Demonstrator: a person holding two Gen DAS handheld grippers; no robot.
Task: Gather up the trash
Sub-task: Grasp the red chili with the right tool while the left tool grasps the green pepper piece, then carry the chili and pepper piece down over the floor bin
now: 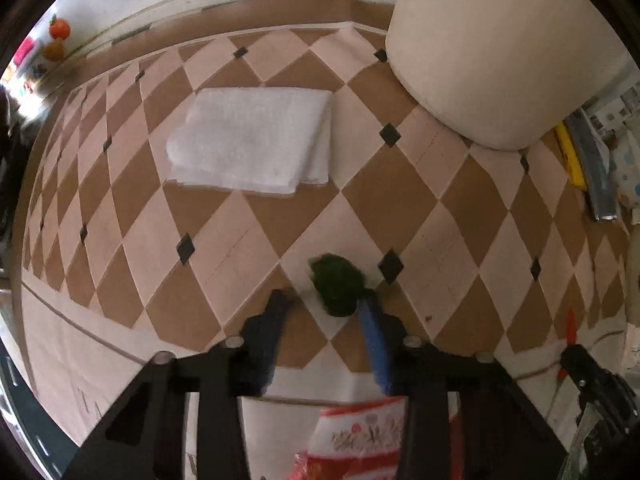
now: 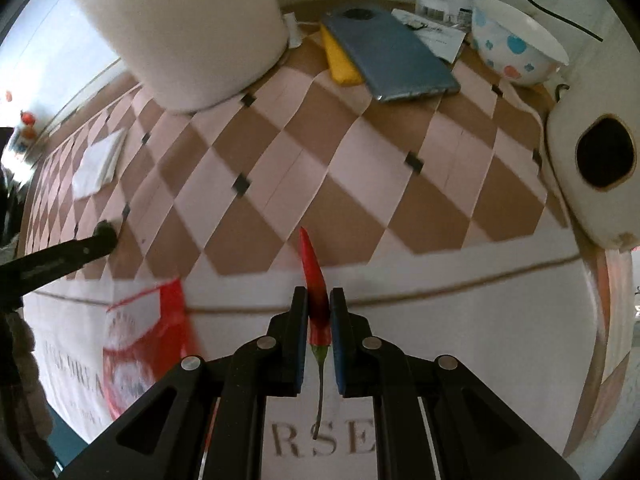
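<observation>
A dark green leafy scrap (image 1: 336, 284) lies on the diamond-patterned tablecloth (image 1: 248, 248). My left gripper (image 1: 324, 300) points down at it; the blue right pad (image 1: 370, 316) touches the scrap and the left finger (image 1: 276, 312) stands apart from it, so the jaws are open around it. My right gripper (image 2: 319, 296) is shut on a red chili pepper (image 2: 314, 268), whose tip pokes forward and whose green stem (image 2: 320, 380) trails back. In the left wrist view the right gripper (image 1: 592, 376) shows at the lower right with the chili tip (image 1: 571, 328).
A folded white cloth (image 1: 252, 140) lies further back, next to a big cream cylinder (image 1: 500, 48). A red-and-white printed bag (image 2: 160, 320) lies at the near edge. At the back are a grey phone (image 2: 392, 56) on a yellow pad, a dotted bowl (image 2: 516, 44) and a white vessel (image 2: 600, 160).
</observation>
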